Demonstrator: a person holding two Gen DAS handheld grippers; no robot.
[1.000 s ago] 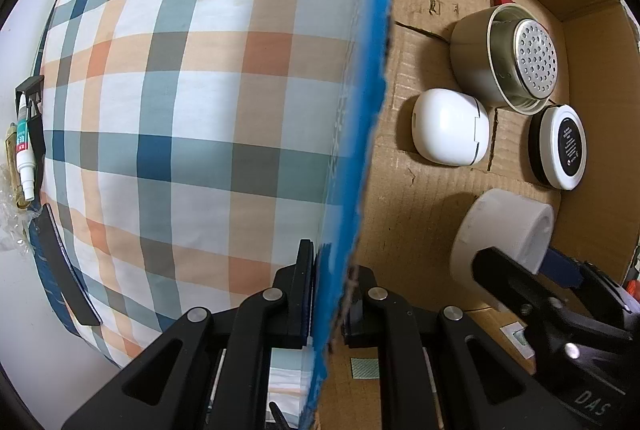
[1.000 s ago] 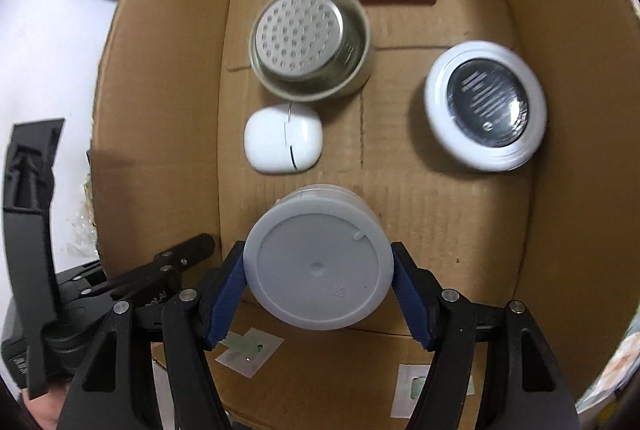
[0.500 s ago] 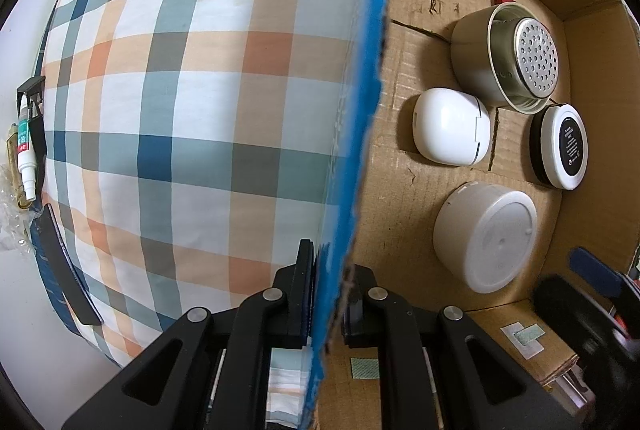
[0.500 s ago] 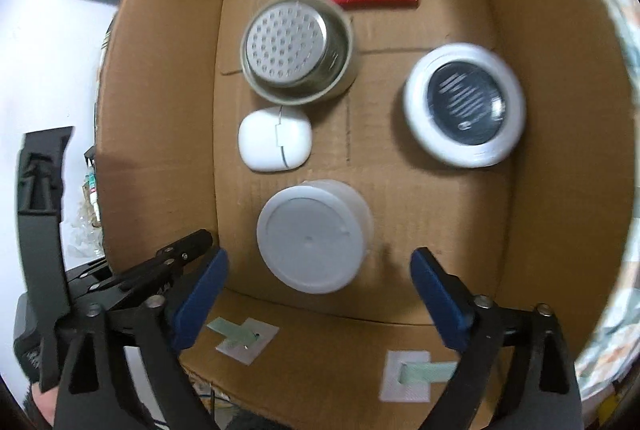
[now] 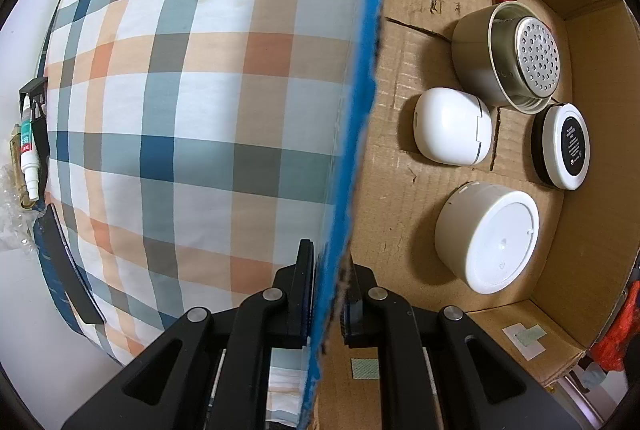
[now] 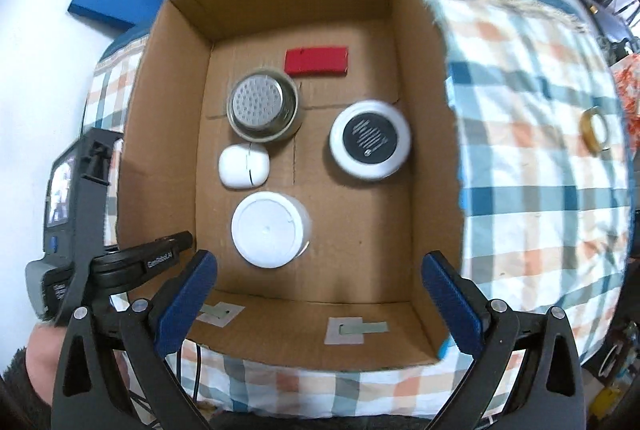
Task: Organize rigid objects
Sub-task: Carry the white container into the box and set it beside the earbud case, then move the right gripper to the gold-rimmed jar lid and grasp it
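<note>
The left gripper [image 5: 326, 294] is clenched on the cardboard box's [image 6: 160, 133] side wall; the right gripper [image 6: 320, 290] hangs wide open above the white jar [image 6: 267, 229] on the box floor.

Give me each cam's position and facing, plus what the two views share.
Left wrist: sits on the left gripper, low at the cardboard box side wall it clamps; looks along that wall, plaid sheet outside, contents inside; its own black fingers show.
Right wrist: sits on the open right gripper, above the box's near end, looking down into it; blue-padded fingers and the left gripper show.
Shared: the box, white lidded jar, white case, strainer cup, black-topped tin.
</note>
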